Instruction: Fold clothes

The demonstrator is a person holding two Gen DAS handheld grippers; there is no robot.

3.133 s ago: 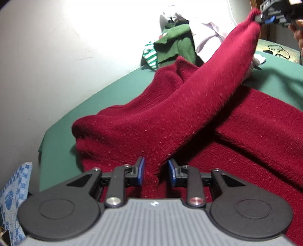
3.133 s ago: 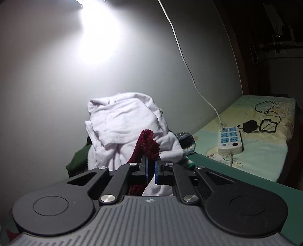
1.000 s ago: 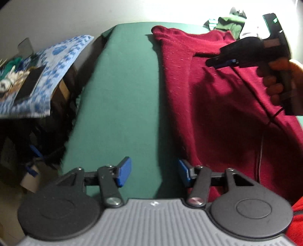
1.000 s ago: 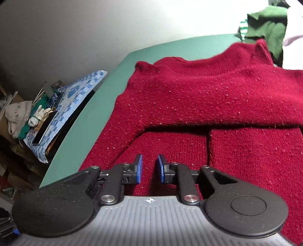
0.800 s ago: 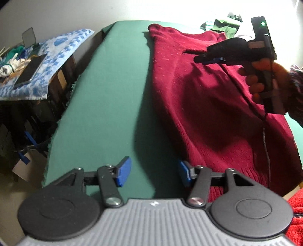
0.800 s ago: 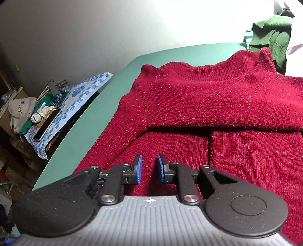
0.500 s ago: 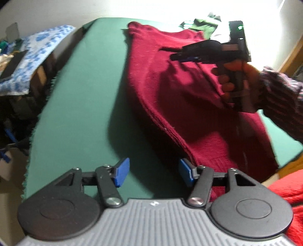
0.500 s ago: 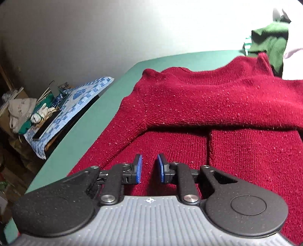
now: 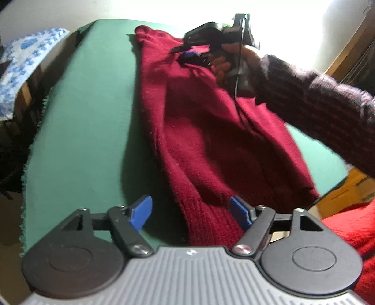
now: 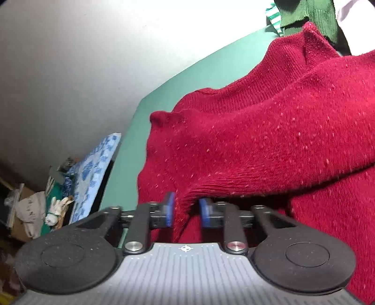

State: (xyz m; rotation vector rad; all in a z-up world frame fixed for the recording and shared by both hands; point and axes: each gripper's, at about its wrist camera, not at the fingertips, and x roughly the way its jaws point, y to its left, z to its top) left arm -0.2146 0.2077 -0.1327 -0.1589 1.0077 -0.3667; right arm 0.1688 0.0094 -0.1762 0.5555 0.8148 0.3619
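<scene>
A dark red knit sweater [image 9: 211, 131] lies lengthwise on the green table [image 9: 89, 122], sleeves folded across its body. My left gripper [image 9: 191, 212] is open, its blue pads either side of the ribbed hem at the sweater's near corner. My right gripper [image 10: 186, 208] is partly open, with a fold of the sweater [image 10: 269, 145] at the shoulder between its pads; it is not clamped. In the left wrist view the right gripper [image 9: 187, 52] is over the far shoulder, held by a hand in a dark sleeve.
A blue patterned cloth [image 9: 25, 61] covers a stand left of the table; it also shows in the right wrist view [image 10: 93, 173] with clutter beside it. Green and striped clothes [image 10: 302, 14] lie past the collar. A bright red fabric [image 9: 349, 225] is at the near right.
My left gripper swung right so the hem corner sits between its pads. My right gripper dropped to the sweater's shoulder and opened wider around a fold.
</scene>
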